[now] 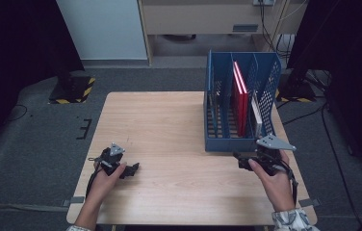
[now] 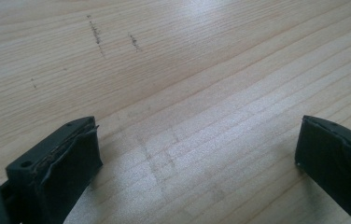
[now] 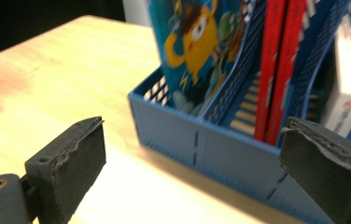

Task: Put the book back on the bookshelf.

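Pale wood-grain tabletop [image 1: 169,125] carries a blue perforated plastic file rack [image 1: 229,139] at its far right, with slotted dividers. Two thin red books [image 1: 239,101] stand upright in a middle slot, a white one [image 1: 256,118] beside them. The right hand-held gripper [image 1: 240,161] sits just before the rack, the left hand-held gripper [image 1: 132,169] near the front-left edge; both have jaws spread wide, holding nothing.
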Demonstrator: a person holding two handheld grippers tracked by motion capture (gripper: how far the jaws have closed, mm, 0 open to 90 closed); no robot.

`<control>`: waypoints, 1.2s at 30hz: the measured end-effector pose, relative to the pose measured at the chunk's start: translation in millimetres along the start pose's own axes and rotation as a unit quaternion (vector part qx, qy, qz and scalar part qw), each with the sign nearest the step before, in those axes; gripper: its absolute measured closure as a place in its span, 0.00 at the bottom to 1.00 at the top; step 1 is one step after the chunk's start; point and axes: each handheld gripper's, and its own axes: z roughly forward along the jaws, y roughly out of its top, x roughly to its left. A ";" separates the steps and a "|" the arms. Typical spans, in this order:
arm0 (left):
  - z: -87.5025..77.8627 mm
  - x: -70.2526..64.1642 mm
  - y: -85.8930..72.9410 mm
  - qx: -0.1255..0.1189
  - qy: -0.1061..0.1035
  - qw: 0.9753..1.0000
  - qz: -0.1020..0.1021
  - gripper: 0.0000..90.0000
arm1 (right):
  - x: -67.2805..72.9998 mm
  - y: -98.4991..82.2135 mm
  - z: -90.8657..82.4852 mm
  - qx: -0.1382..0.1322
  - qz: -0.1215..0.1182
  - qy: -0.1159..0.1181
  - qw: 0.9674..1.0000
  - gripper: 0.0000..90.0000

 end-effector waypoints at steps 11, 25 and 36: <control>0.0 -0.1 0.0 0.000 0.000 1.000 0.000 0.00 | 15.8 -33.6 4.7 0.043 -0.005 0.025 0.999 0.08; 0.0 -0.1 0.0 0.000 0.000 1.000 0.000 0.00 | 59.1 -48.6 38.3 0.091 -0.049 0.080 0.991 0.06; 0.0 -0.1 0.0 0.000 0.000 1.000 0.000 0.00 | 93.6 -50.9 76.9 0.126 -0.067 0.121 0.982 0.07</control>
